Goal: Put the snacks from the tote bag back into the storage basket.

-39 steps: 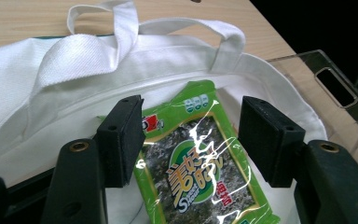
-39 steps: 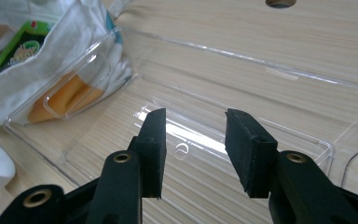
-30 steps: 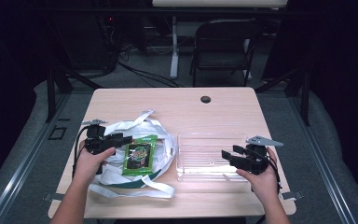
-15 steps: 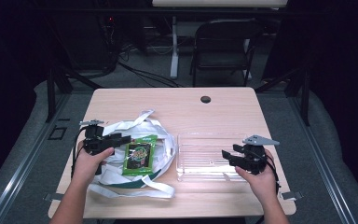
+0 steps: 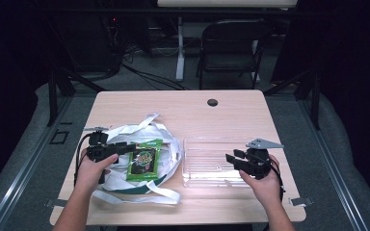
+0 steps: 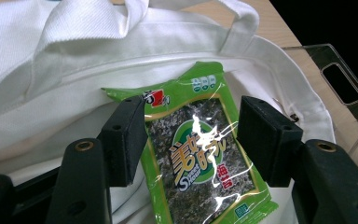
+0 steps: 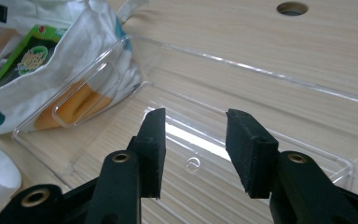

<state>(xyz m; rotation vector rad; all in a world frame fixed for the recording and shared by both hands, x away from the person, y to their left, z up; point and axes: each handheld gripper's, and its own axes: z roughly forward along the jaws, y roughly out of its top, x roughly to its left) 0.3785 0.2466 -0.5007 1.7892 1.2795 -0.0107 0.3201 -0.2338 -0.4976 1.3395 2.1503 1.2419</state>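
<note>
A green seaweed snack packet (image 5: 144,160) (image 6: 200,163) lies on a white cloth tote bag (image 5: 125,139) (image 6: 74,60) at the table's left. My left gripper (image 5: 127,147) (image 6: 191,140) is open, its jaws standing on either side of the packet's upper half, just above it. A clear plastic tray (image 5: 212,161) (image 7: 261,121) sits to the right of the bag, nothing in it. My right gripper (image 5: 231,159) (image 7: 195,149) hovers open over the tray's right part, nothing between its jaws. The packet (image 7: 25,56) and the bag (image 7: 74,46) also appear at the upper left of the right gripper view.
The wooden table (image 5: 183,108) has a round cable hole (image 5: 212,102) near its far edge. Something orange (image 7: 74,105) shows through the tray's handle wall, under the bag. A folding chair (image 5: 231,48) stands behind the table.
The left gripper has edged slightly right toward the packet. The right gripper has barely moved.
</note>
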